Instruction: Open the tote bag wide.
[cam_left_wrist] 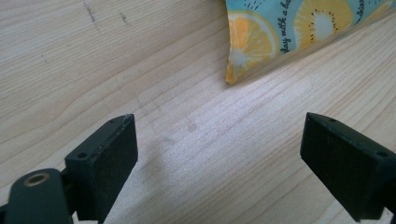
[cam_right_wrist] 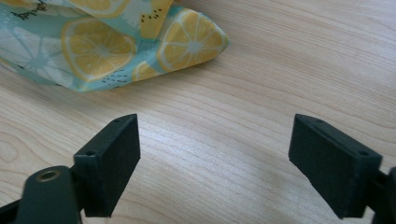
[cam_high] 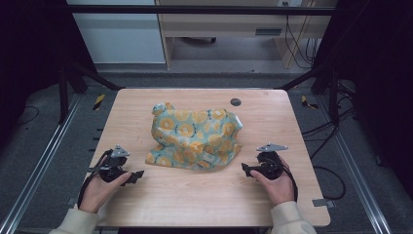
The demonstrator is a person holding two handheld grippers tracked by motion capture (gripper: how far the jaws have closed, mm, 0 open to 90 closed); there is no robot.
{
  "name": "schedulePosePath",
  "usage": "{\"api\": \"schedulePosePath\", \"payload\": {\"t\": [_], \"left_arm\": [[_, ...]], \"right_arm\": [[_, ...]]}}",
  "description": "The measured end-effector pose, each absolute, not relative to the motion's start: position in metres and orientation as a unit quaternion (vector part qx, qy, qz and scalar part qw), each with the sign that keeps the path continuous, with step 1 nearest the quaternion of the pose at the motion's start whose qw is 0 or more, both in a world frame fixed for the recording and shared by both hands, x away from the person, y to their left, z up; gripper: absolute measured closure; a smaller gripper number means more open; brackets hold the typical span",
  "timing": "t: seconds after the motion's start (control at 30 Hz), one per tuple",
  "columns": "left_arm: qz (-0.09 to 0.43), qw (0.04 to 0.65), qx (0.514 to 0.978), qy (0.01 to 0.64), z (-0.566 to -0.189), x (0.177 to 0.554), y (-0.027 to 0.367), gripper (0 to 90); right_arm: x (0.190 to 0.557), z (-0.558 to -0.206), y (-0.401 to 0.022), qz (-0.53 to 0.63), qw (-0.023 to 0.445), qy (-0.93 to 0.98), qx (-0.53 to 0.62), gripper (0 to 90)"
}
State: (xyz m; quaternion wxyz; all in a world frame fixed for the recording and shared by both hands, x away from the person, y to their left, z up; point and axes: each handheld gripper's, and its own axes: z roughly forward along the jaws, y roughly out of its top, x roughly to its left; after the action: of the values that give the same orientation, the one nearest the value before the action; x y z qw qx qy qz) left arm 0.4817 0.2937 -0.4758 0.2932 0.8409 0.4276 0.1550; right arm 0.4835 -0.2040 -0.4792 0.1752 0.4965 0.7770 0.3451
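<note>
On the pale wooden tabletop (cam_high: 185, 195), a crumpled teal lemon-print cloth (cam_high: 195, 139) awaits; left gripper (cam_high: 136, 175) and right gripper (cam_high: 245, 168), jaws spread and empty, likely next reach its near corners.

table (cam_high: 204, 195): light wood | on it: crumpled citrus-print cloth (cam_high: 195, 136), mid-table

You have one crumpled lemon-print cloth (cam_high: 196, 137) on one desk (cam_high: 204, 200), and two tongs: left tongs (cam_high: 137, 176) and right tongs (cam_high: 245, 168).
</note>
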Motion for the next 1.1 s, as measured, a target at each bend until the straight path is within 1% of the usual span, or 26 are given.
{"api": "schedulePosePath", "payload": {"t": [0.23,0.4,1.1], "left_arm": [[0.152,0.291,0.843,0.427,-0.4788,0.4822,0.2943,8.2],[0.152,0.284,0.845,0.426,-0.4795,0.4821,0.2939,8.4],[0.151,0.286,0.844,0.427,-0.4794,0.4823,0.2941,8.6]], "right_arm": [[0.4821,-0.4765,-0.2029,0.349,0.173,0.779,0.491,20.4],[0.4802,-0.4774,-0.2002,0.334,0.174,0.789,0.485,20.5],[0.4804,-0.4770,-0.2017,0.334,0.173,0.788,0.488,20.1]]}}
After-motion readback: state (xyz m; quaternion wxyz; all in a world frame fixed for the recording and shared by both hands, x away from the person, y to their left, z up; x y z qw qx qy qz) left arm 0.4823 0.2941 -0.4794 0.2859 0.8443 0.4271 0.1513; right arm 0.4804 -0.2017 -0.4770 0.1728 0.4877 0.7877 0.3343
